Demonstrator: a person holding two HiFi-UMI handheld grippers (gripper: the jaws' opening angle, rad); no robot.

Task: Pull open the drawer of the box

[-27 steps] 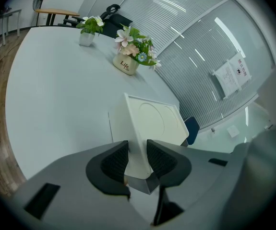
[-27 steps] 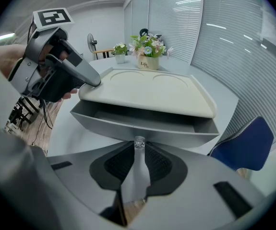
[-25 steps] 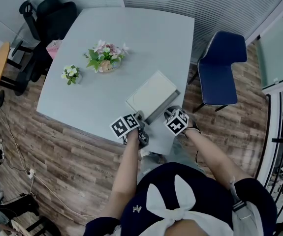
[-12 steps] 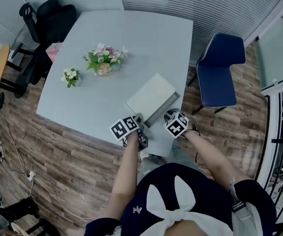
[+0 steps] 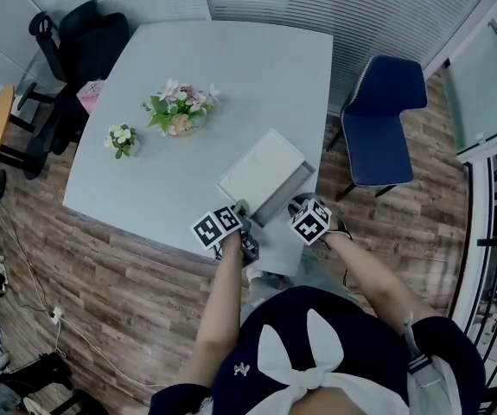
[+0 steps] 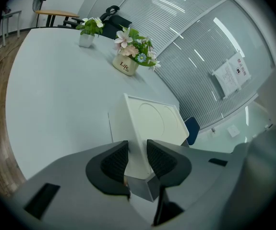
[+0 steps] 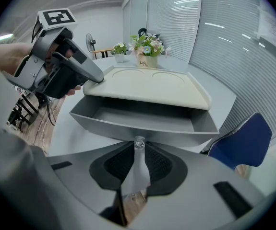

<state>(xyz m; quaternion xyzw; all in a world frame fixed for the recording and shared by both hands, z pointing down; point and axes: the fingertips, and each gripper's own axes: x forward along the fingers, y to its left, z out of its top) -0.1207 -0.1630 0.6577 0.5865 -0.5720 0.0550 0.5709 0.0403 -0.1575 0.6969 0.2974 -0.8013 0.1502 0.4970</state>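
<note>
A flat white box (image 5: 259, 168) lies near the table's front edge, and its grey drawer (image 5: 283, 192) stands pulled out toward me. In the left gripper view the box (image 6: 159, 121) has its near corner between the pads of my left gripper (image 6: 137, 158), which is shut on it. That gripper (image 5: 241, 212) sits at the box's left front corner in the head view. My right gripper (image 7: 138, 150) is shut on the drawer's small clear knob (image 7: 138, 142), in front of the open, empty drawer (image 7: 138, 120). The right gripper (image 5: 297, 204) is at the drawer's front in the head view.
A vase of pink flowers (image 5: 179, 111) and a small white flower pot (image 5: 120, 137) stand on the pale table (image 5: 231, 67), left of and behind the box. A blue chair (image 5: 385, 119) is to the right and a black office chair (image 5: 79, 33) is at the far left corner.
</note>
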